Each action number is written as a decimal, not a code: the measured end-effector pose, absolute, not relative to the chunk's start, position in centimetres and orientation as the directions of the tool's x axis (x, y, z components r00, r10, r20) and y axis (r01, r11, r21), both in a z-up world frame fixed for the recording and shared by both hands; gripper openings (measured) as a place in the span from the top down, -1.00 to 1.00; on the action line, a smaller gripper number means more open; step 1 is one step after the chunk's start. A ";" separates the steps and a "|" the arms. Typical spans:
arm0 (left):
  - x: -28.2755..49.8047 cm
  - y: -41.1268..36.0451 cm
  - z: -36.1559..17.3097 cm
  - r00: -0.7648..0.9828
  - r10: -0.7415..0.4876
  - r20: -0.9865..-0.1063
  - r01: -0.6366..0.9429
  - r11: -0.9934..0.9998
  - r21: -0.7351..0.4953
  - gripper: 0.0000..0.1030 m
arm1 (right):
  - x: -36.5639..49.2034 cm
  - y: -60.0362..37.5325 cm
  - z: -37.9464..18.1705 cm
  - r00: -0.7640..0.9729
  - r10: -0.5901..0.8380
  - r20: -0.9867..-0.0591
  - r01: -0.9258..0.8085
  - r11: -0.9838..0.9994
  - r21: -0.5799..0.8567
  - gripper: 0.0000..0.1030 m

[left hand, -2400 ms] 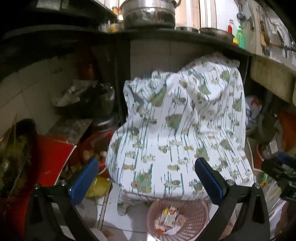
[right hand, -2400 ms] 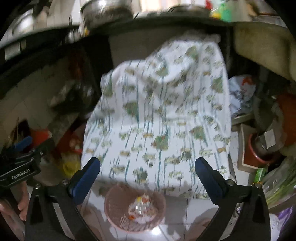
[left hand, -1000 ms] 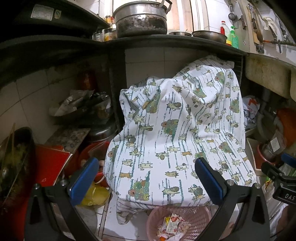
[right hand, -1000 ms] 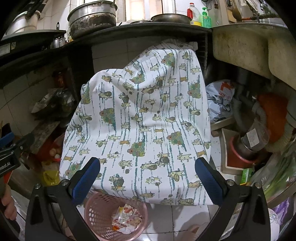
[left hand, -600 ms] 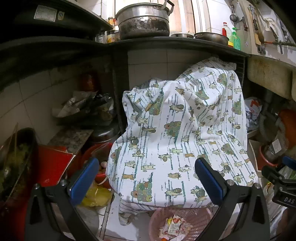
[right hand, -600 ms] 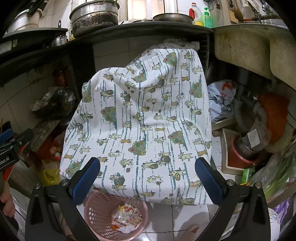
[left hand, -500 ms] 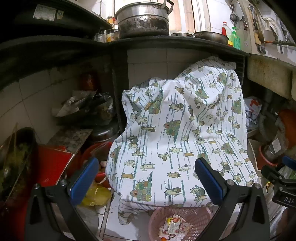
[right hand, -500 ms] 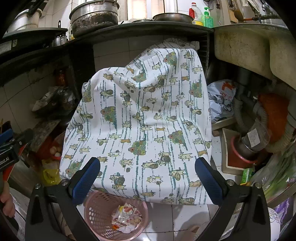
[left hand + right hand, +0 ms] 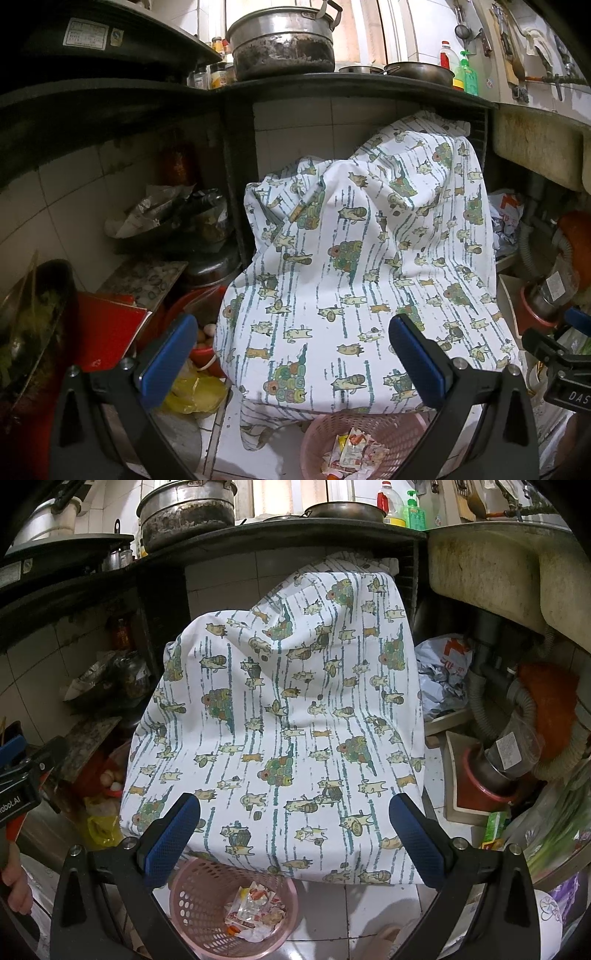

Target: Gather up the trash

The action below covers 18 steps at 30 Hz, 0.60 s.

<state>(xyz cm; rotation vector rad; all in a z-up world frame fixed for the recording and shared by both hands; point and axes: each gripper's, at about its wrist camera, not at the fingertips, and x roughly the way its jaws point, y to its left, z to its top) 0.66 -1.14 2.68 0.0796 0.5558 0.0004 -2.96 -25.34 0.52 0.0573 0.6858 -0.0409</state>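
A pink perforated trash basket point(image 9: 199, 908) stands on the tiled floor, holding crumpled wrappers point(image 9: 255, 912). It also shows low in the left wrist view point(image 9: 388, 439) with wrappers point(image 9: 351, 450) inside. My right gripper point(image 9: 293, 834) is open and empty, above and behind the basket. My left gripper point(image 9: 291, 358) is open and empty, facing a cat-print cloth point(image 9: 362, 266) draped over something bulky under the counter. The right gripper's body shows at the right edge of the left wrist view point(image 9: 561, 362).
The cloth point(image 9: 284, 716) overhangs the basket's far rim. A dark counter point(image 9: 351, 88) carries a large pot point(image 9: 284, 40), a pan and bottles. Red containers point(image 9: 107, 332) and a yellow bag point(image 9: 195, 391) crowd the left. Sink pipes point(image 9: 517, 716) and a red pot point(image 9: 484, 775) stand right.
Both grippers stay open and nearly still over the last second. Since 2.4 s ago, both views pulled back a little and steadied.
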 end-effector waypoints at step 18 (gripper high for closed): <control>1.0 -0.9 2.3 0.833 0.006 -0.554 0.024 0.999 0.047 -1.00 | -2.8 -25.4 0.5 0.771 -0.016 -0.637 0.055 0.998 0.041 -1.00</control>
